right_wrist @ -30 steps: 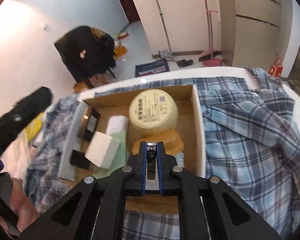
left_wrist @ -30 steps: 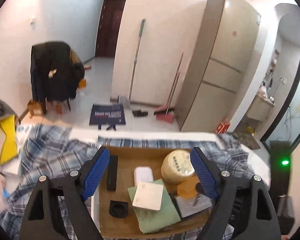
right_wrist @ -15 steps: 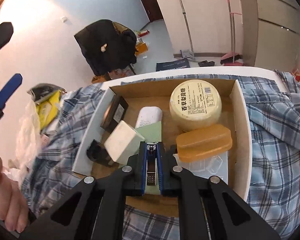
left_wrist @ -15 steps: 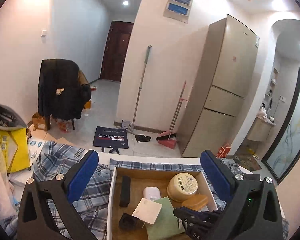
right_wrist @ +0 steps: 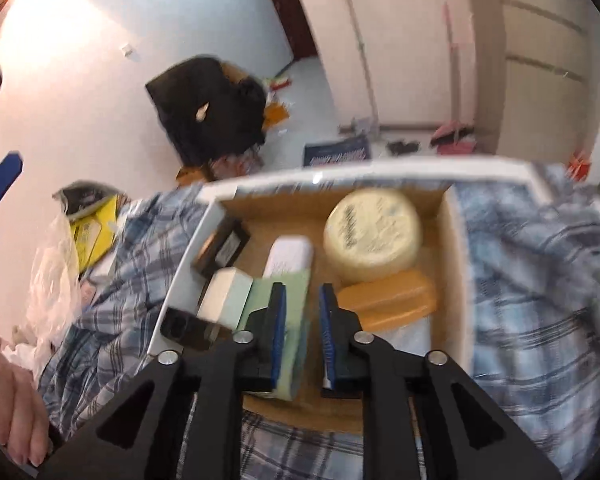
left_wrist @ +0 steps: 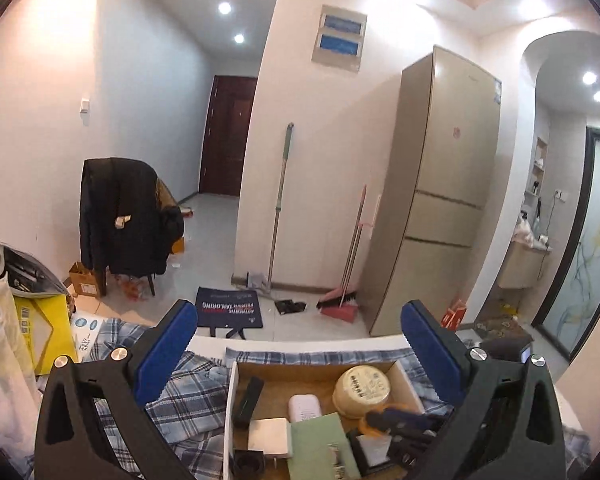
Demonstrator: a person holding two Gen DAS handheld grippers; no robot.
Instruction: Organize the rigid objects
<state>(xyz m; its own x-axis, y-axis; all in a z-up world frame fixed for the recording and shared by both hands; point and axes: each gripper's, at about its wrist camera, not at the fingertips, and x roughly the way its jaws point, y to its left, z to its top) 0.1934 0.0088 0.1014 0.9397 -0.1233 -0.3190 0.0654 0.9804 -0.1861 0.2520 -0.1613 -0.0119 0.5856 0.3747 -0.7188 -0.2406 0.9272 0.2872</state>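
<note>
A plaid cloth (right_wrist: 540, 280) covers the table under a cardboard box (right_wrist: 454, 280) packed side by side with rigid items, apparently for tidiness. The right gripper (right_wrist: 302, 320) hangs over it, narrowly parted and empty; the left gripper (left_wrist: 300, 344) waits wide apart.

One cardboard box (right_wrist: 454, 280); inside it, one round yellow tin (right_wrist: 372, 236), one orange bar (right_wrist: 388, 300), one white case (right_wrist: 290, 256), one green card (right_wrist: 296, 308), one white block (right_wrist: 224, 298), two black items (right_wrist: 222, 246) (right_wrist: 180, 326). Two hand-held grippers: left (left_wrist: 296, 356), right (right_wrist: 302, 334).
</note>
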